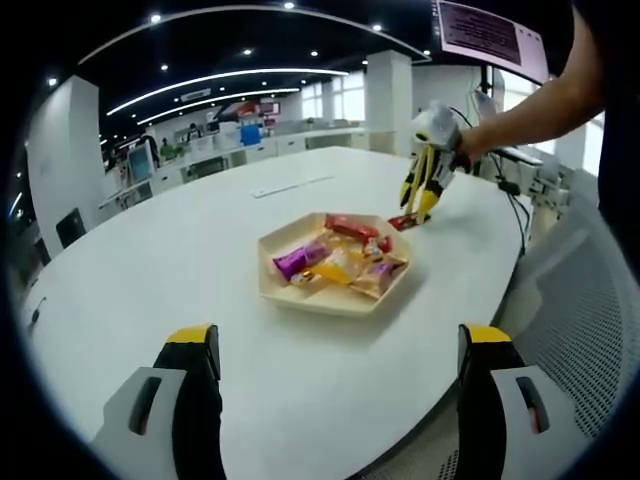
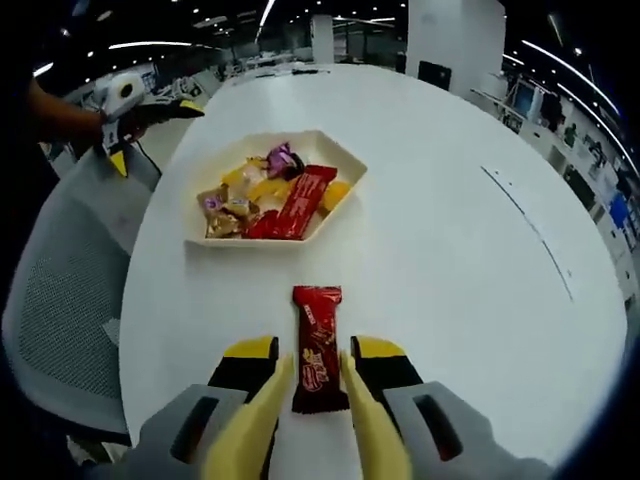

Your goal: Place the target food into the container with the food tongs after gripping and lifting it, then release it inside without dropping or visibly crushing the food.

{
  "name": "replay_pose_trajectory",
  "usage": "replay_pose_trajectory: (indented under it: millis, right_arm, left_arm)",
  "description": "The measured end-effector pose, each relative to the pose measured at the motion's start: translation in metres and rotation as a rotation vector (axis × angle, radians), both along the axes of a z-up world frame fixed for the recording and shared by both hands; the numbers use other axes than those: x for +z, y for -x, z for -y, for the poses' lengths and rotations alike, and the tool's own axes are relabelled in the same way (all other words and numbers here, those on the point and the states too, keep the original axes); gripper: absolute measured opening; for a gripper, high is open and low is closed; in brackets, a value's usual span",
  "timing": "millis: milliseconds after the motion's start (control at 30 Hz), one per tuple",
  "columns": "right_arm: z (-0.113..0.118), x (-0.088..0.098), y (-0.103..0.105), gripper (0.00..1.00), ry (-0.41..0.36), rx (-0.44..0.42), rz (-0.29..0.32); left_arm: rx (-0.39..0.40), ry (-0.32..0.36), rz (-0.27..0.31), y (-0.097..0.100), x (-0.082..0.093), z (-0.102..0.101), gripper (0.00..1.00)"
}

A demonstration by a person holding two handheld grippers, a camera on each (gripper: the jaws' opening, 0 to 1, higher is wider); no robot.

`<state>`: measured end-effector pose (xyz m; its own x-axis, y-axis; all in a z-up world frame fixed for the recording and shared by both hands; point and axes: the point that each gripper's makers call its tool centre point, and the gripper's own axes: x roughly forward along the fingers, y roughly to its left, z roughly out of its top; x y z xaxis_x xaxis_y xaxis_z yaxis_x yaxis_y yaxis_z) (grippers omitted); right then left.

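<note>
A red snack bar lies flat on the white table, just short of the beige hexagonal tray. My right gripper is shut on yellow food tongs, whose two arms flank the bar's near end. In the left gripper view the same tongs point down at the bar beside the tray, under my right gripper held by a hand. The tray holds several wrapped snacks, red, purple and orange. My left gripper stands open over bare table, near the front edge.
A grey mesh chair stands at the table's edge, also seen in the right gripper view. A dark cable runs over the table edge. A thin strip lies farther out. Office desks fill the background.
</note>
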<state>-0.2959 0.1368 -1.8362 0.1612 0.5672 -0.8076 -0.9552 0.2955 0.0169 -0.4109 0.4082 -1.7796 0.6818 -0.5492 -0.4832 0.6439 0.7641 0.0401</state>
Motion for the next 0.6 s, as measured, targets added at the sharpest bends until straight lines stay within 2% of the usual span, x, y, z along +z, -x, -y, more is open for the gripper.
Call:
replay_pose_trajectory:
  millis: [33,67,100,267,600]
  right_arm:
    - [0.0012,-0.0027,-0.001,0.28,0.01,-0.014,0.001]
    - [-0.0028,0.0017,-0.004,0.27,-0.023,-0.017,0.025]
    - [0.0005,0.0002,-0.0031,0.27,-0.004,-0.034,0.008]
    - [0.0018,-0.0013,-0.0002,0.24,0.043,-0.001,0.047]
    - [0.0034,-0.0009,-0.0013,0.21,0.075,-0.039,0.033]
  left_arm:
    - [0.0,0.001,-0.002,0.0001,0.0001,0.0003,0.95]
    - [0.001,0.0,-0.004,0.0003,-0.0002,0.0003,0.95]
    - [0.0,0.0,-0.002,0.0002,0.0004,0.0004,0.95]
    - [-0.002,0.002,-0.004,0.0003,-0.0003,0.0004,0.95]
    - [0.002,0.005,-0.003,0.0001,0.0004,-0.0001,0.95]
